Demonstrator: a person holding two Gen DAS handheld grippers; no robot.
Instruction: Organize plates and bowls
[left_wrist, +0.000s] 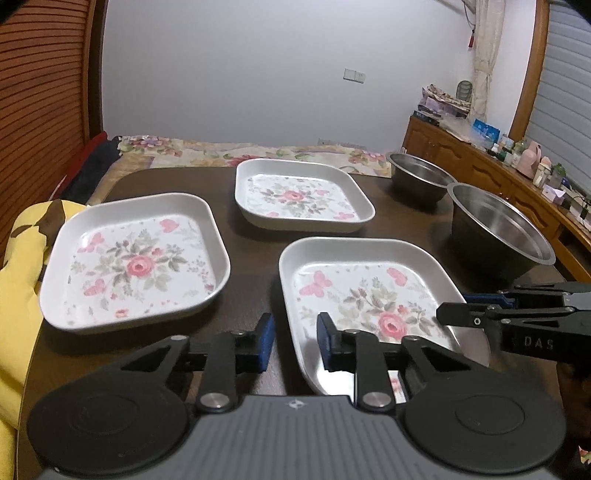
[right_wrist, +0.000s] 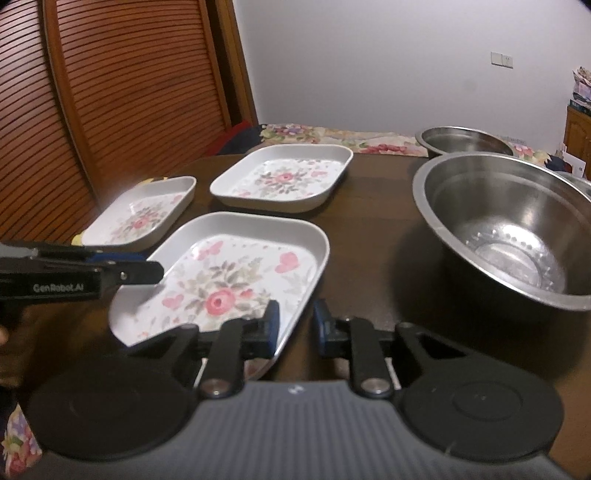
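We see a big dark brown wooden table (left_wrist: 251, 236) with plates and bowls on it. Behind it lies a bed with a flowery cover (left_wrist: 258, 151).

The biggest thing on the table is a large shiny steel bowl (right_wrist: 509, 229). It sits on the right side, near our right gripper (right_wrist: 295, 325). A smaller shiny steel bowl (right_wrist: 465, 140) sits just behind it, at the far edge of the table. The edge of one more steel thing peeks out at the far right, but we cannot tell what it is.

Next come three square white plates with pink roses and butterflies painted inside. The near rose plate (left_wrist: 365, 295) is the closest one to us, and both grippers are at it. The left rose plate (left_wrist: 136, 258) sits near the left edge of the table, apart from the others. The far rose plate (left_wrist: 303, 195) sits toward the back, in the middle.

Our left gripper (left_wrist: 295, 336) has its jaws a little way open, with blue pads. One jaw is outside the left wall of the near rose plate and the other is inside it, so the plate's wall is between them. We cannot tell if the pads touch it.

Our right gripper has its jaws a little way open too. They sit on each side of the plate's right wall, near the corner. The near rose plate looks tipped up a bit at our end.

A yellow cloth (left_wrist: 22, 295) lies by the table's left side.
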